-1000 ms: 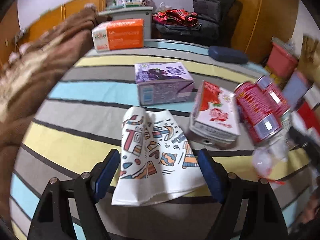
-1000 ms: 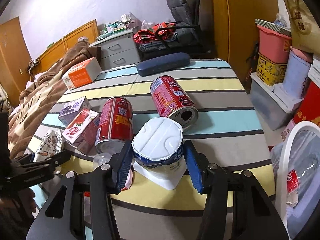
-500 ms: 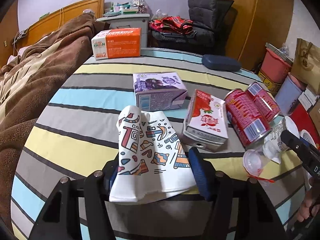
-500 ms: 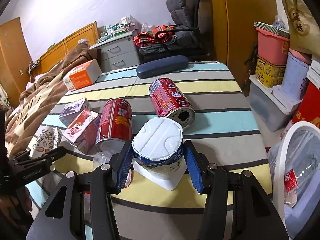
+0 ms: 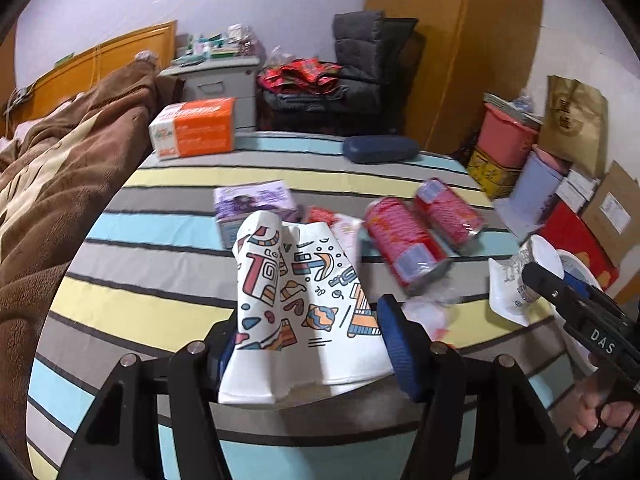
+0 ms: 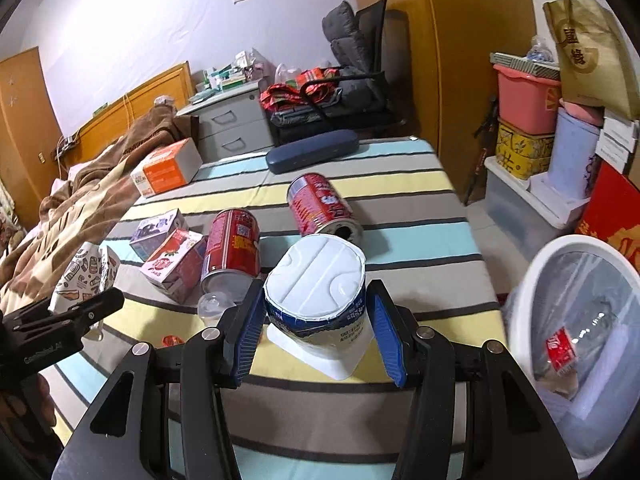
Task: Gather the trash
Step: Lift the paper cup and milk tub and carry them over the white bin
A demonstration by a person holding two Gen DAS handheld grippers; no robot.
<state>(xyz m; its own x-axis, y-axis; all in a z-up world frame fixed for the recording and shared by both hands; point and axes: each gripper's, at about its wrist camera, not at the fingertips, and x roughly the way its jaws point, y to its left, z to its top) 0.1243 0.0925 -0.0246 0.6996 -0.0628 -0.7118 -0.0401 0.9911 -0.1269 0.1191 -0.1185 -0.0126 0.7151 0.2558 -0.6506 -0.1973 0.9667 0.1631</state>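
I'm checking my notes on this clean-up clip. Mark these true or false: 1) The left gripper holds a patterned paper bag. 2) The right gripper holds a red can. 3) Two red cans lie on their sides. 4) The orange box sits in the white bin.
1) True: the left gripper is clamped on the patterned paper bag.
2) False: the right gripper holds a white cup.
3) True: both red cans lie on the striped table.
4) False: the orange box is on the table, not in the white bin.

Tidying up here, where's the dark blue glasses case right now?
In the right wrist view the glasses case lies at the table's far edge, beyond the red cans, right of the orange box.
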